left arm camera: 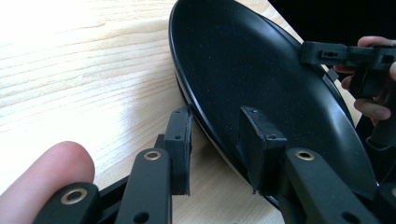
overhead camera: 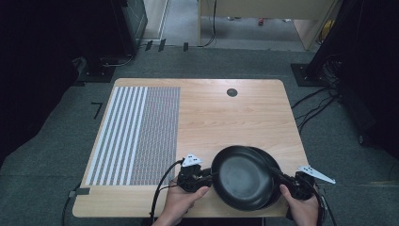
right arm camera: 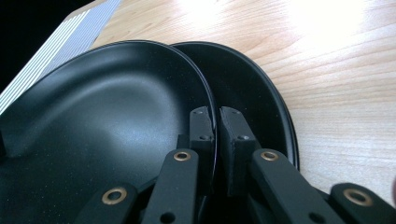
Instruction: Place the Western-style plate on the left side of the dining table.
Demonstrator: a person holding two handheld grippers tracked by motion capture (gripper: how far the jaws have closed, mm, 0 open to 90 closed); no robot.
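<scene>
Two black plates overlap near the table's front right. The upper plate (overhead camera: 242,178) is tilted above the lower plate (overhead camera: 274,162), which lies on the wood and peeks out at the right. My left gripper (overhead camera: 210,175) is shut on the upper plate's left rim, with one jaw under it and one on its inside (left arm camera: 215,116). My right gripper (overhead camera: 281,178) pinches the opposite rim, jaws almost together around the thin edge (right arm camera: 215,114). In the right gripper view the upper plate (right arm camera: 107,121) fills the left and the lower plate (right arm camera: 254,93) lies behind it. A hand holds each gripper.
A striped and dotted mat (overhead camera: 136,136) covers the left part of the wooden table (overhead camera: 226,117). A small dark round hole (overhead camera: 232,92) sits near the far edge. Cables lie on the floor at the right (overhead camera: 315,106), and the front edge is close to the plates.
</scene>
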